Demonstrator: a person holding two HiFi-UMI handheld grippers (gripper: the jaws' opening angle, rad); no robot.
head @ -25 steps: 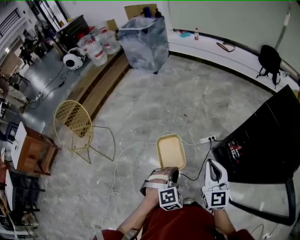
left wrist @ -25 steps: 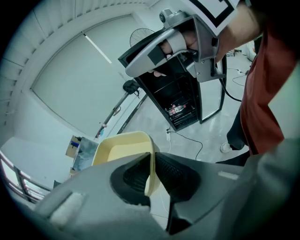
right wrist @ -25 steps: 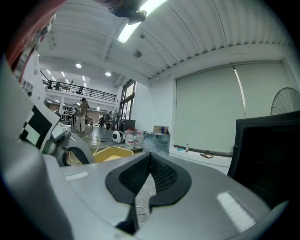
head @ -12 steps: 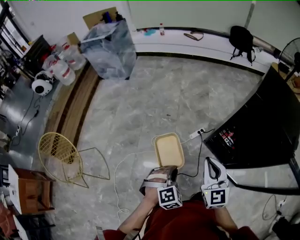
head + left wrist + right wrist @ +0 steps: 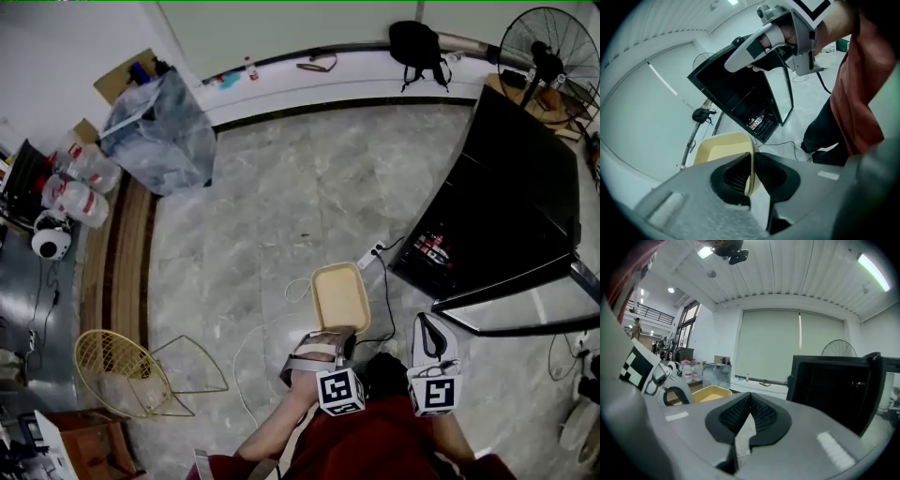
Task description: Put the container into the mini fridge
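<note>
A shallow pale yellow container (image 5: 340,298) is held out level over the marble floor, with my left gripper (image 5: 333,336) shut on its near rim. In the left gripper view the rim (image 5: 751,161) stands edge-on between the pads. My right gripper (image 5: 427,324) is beside it on the right, shut and empty; its pads meet in the right gripper view (image 5: 749,411). The black mini fridge (image 5: 506,197) stands ahead to the right, its door (image 5: 525,305) swung open. Drinks show on its shelves (image 5: 757,123).
A white power strip (image 5: 367,258) and its cables lie on the floor in front of the fridge. A yellow wire chair (image 5: 122,375) is at the left, a plastic-wrapped bin (image 5: 159,131) far left, a standing fan (image 5: 548,42) far right.
The head view has swung to the right, so the fridge sits more fully in view and the chair has slid to the lower left. Both grippers keep their place and grip.
</note>
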